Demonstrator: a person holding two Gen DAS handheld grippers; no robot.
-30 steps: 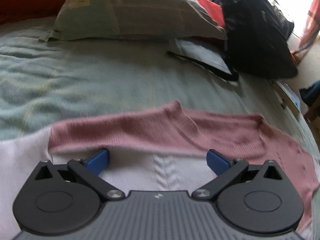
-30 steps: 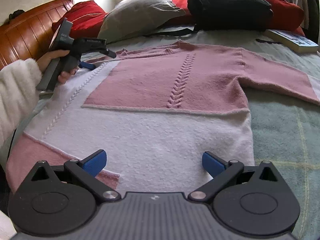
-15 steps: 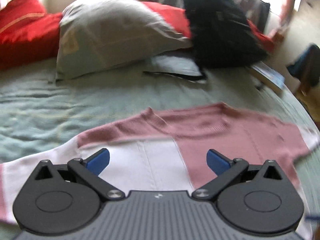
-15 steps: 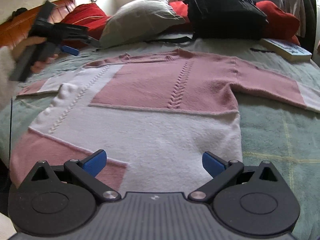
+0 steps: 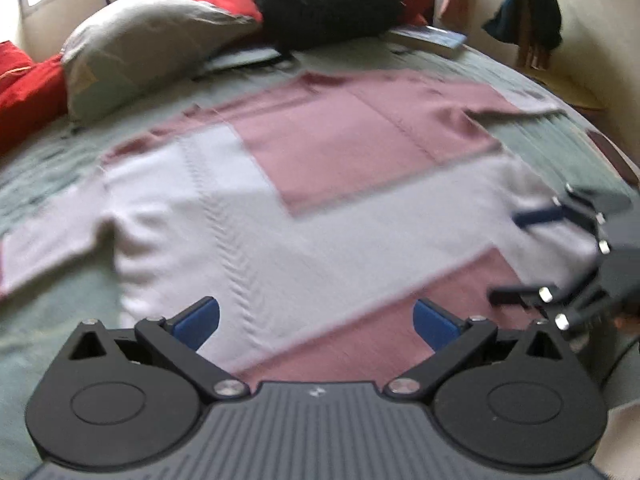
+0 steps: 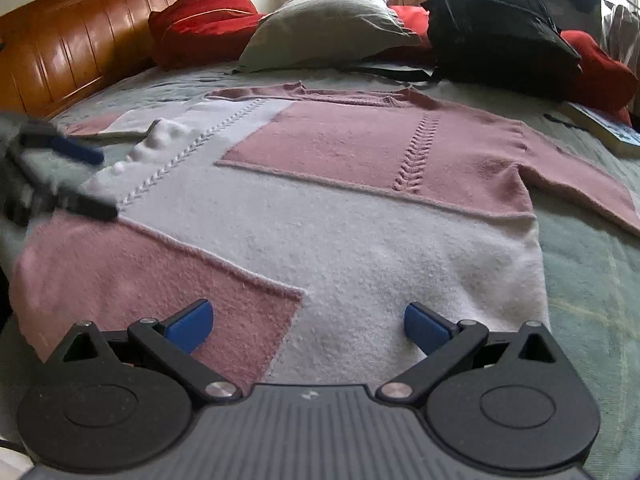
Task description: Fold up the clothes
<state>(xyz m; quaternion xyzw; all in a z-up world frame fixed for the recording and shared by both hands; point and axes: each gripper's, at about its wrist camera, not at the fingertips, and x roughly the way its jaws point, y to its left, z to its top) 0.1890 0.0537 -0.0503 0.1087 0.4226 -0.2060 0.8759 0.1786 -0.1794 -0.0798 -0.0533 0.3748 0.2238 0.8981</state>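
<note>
In the left wrist view the pink-and-white knit sweater (image 5: 320, 184) lies flat and blurred on the green blanket (image 5: 36, 168) below the left gripper (image 5: 316, 318), jaws apart, while in the right wrist view its fuzzy cable-ribbed hem sits under the right gripper (image 6: 306, 326), also spread empty, a grey pillow (image 6: 324, 28) and black backpack (image 6: 500, 28) beyond its collar.

Soft daylight enters from windows at twelve o'clock, blown out white. The left wrist view is smeared by motion blur across the sweater (image 5: 280, 208), perhaps hiding its knit. The right wrist view is sharp, except the blurred left hand-held gripper (image 6: 96, 184) at nine o'clock. Fisheye bending curves every edge.
</note>
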